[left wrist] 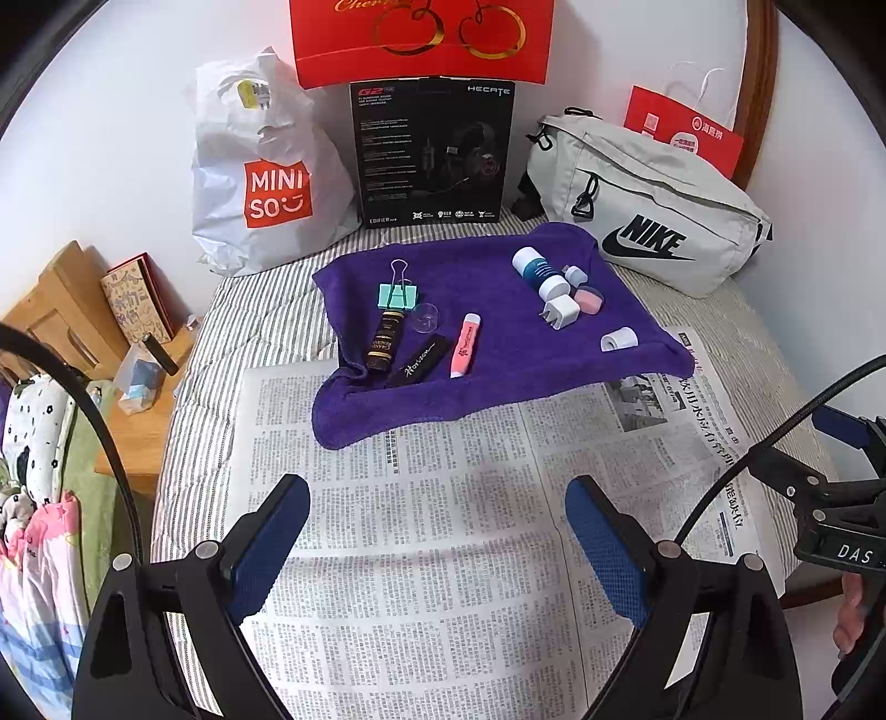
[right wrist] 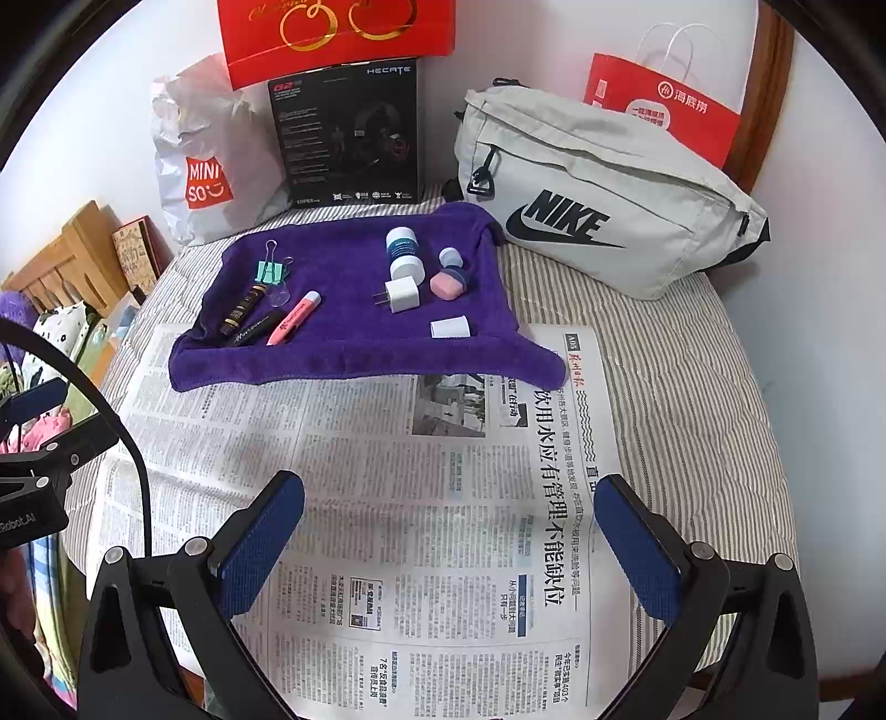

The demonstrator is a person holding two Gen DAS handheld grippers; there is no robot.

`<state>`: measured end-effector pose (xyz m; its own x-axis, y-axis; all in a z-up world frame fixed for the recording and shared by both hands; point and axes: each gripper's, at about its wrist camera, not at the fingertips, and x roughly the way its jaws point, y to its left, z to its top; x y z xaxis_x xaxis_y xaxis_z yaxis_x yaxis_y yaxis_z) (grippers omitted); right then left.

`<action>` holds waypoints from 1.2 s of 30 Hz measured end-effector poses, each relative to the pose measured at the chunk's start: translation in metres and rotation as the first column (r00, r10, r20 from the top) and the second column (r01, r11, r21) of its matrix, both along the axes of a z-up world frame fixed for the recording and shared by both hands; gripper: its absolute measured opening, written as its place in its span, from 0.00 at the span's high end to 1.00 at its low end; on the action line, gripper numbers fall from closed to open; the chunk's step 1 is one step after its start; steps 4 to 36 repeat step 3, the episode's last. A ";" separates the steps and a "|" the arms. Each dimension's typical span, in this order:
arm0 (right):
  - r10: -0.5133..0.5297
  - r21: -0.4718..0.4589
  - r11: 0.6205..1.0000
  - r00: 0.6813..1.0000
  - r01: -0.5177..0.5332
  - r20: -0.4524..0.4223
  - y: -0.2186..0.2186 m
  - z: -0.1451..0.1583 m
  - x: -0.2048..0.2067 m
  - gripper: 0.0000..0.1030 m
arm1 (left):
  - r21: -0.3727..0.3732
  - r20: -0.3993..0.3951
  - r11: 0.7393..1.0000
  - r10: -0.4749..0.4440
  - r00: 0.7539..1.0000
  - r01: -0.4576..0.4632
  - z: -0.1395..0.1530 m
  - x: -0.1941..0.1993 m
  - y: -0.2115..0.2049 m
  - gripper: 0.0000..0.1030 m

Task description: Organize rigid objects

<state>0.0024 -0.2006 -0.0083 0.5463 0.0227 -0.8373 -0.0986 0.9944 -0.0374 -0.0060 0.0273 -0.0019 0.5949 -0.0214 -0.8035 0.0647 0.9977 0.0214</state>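
Observation:
A purple towel (left wrist: 487,343) (right wrist: 354,343) lies on a newspaper and carries several small items. On its left side are a teal binder clip (left wrist: 397,294) (right wrist: 268,271), a dark bottle (left wrist: 386,340), a black tube (left wrist: 418,361) and a pink highlighter (left wrist: 465,344) (right wrist: 293,325). On its right side are a white and blue bottle (left wrist: 540,271) (right wrist: 403,252), a white plug (left wrist: 562,311) (right wrist: 401,295), a pink case (left wrist: 588,300) (right wrist: 446,285) and a white cap (left wrist: 619,338) (right wrist: 449,328). My left gripper (left wrist: 437,509) and right gripper (right wrist: 451,512) both stand open above the newspaper, nearer than the towel, with nothing between their fingers.
The newspaper (left wrist: 421,543) (right wrist: 387,498) covers a striped bed. Behind the towel stand a white Miniso bag (left wrist: 266,177), a black headset box (left wrist: 432,155), a red box (left wrist: 421,39), a grey Nike bag (left wrist: 648,221) (right wrist: 598,205) and a red paper bag (right wrist: 664,105). A wooden nightstand (left wrist: 83,332) is at the left.

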 end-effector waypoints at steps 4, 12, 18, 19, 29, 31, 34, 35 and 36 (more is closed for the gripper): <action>0.002 0.000 1.000 1.000 -0.002 -0.003 0.000 -0.001 0.000 0.00 | -0.015 0.012 1.000 0.003 1.000 -0.003 0.001 0.000 0.002 0.09; 0.002 0.000 1.000 1.000 -0.002 -0.003 0.000 -0.001 0.000 0.00 | -0.015 0.012 1.000 0.003 1.000 -0.003 0.001 0.000 0.002 0.09; 0.002 0.000 1.000 1.000 -0.002 -0.003 0.000 -0.001 0.000 0.00 | -0.015 0.012 1.000 0.003 1.000 -0.003 0.001 0.000 0.002 0.09; 0.002 0.000 1.000 1.000 -0.002 -0.003 0.000 -0.001 0.000 0.00 | -0.015 0.012 1.000 0.003 1.000 -0.003 0.001 0.000 0.002 0.09; 0.002 0.000 1.000 1.000 -0.002 -0.003 0.000 -0.001 0.000 0.00 | -0.015 0.012 1.000 0.003 1.000 -0.003 0.001 0.000 0.002 0.09; 0.002 0.000 1.000 1.000 -0.002 -0.003 0.000 -0.001 0.000 0.00 | -0.015 0.012 1.000 0.003 1.000 -0.003 0.001 0.000 0.002 0.09; 0.002 0.000 1.000 1.000 -0.002 -0.003 0.000 -0.001 0.000 0.00 | -0.015 0.012 1.000 0.003 1.000 -0.003 0.001 0.000 0.002 0.09; 0.002 0.000 1.000 1.000 -0.002 -0.003 0.000 -0.001 0.000 0.00 | -0.015 0.012 1.000 0.003 1.000 -0.003 0.001 0.000 0.002 0.09; 0.002 0.000 1.000 1.000 -0.002 -0.003 0.000 -0.001 0.000 0.00 | -0.015 0.012 1.000 0.003 1.000 -0.003 0.001 0.000 0.002 0.09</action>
